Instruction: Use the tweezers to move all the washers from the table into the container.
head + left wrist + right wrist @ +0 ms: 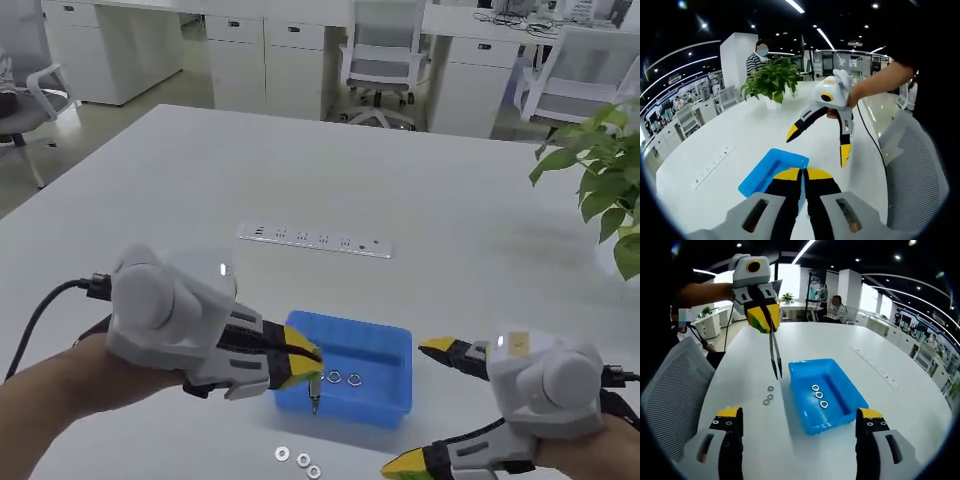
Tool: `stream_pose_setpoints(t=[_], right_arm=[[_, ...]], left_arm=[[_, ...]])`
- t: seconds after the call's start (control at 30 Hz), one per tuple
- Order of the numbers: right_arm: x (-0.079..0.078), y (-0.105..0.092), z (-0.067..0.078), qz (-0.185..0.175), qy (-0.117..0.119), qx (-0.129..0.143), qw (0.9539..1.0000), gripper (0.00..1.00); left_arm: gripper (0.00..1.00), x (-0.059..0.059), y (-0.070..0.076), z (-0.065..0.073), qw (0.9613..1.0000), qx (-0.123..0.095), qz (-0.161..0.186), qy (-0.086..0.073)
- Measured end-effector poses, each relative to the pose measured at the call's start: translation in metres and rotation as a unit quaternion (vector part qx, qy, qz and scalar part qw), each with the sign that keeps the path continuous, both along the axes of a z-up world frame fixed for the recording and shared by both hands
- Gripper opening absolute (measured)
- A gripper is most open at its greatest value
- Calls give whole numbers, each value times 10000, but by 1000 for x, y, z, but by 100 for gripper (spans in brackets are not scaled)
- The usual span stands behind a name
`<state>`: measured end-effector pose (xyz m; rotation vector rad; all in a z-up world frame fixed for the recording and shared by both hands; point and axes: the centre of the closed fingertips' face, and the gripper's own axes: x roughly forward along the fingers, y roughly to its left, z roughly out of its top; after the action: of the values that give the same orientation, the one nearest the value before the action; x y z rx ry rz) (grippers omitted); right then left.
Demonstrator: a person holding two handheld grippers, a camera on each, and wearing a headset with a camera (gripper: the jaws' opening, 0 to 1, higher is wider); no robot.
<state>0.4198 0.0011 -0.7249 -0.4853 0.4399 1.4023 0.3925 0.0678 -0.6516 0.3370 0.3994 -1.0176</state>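
Far left in the head view, a forearm and the left claw [300, 360], jaws pressed together on the tweezers [313, 390]. Tweezers pointing down, tips by the container's 8 o'clock corner; over the rim or just outside it, hard to say, and anything pinched in the tips too small to tell. Same closed grip in the left gripper view, the thin tweezers running out between the two yellow jaw tips. Lower, at 7 o'clock of the container, three loose washers [300, 460] in a tight cluster on the white bench [200, 180], near the blue wall and apart from the tweezer tips. Next along, the blue container [385, 343], shallow and rectangular, flat on the bench, with three more washers [819, 395] in a short row on its floor, counted in the right gripper view. At 12 o'clock beyond it, a white power strip [315, 240] lying flat, well apart. Further right, the right claw [412, 406], spread wide with nothing between its jaws, one tip at the container's 3 o'clock rim, the other down at 5 o'clock. Far right, at 2 o'clock, a leafy green plant [600, 170]. Along the back, office chairs [375, 60] and white cabinets [250, 60].
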Motion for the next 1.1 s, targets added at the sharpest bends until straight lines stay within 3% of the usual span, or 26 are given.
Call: stream_pose_setpoints(t=[0.27, 1.1], right_arm=[[-8, -3, -2, -43, 14, -16, 10000, 98], [-26, -12, -9, -154, 129, -52, 9998, 100]], left_arm=[[6, -7, -3, -4, 10000, -23, -45, -22], [6, -27, -18, -29, 9998, -26, -114, 157]])
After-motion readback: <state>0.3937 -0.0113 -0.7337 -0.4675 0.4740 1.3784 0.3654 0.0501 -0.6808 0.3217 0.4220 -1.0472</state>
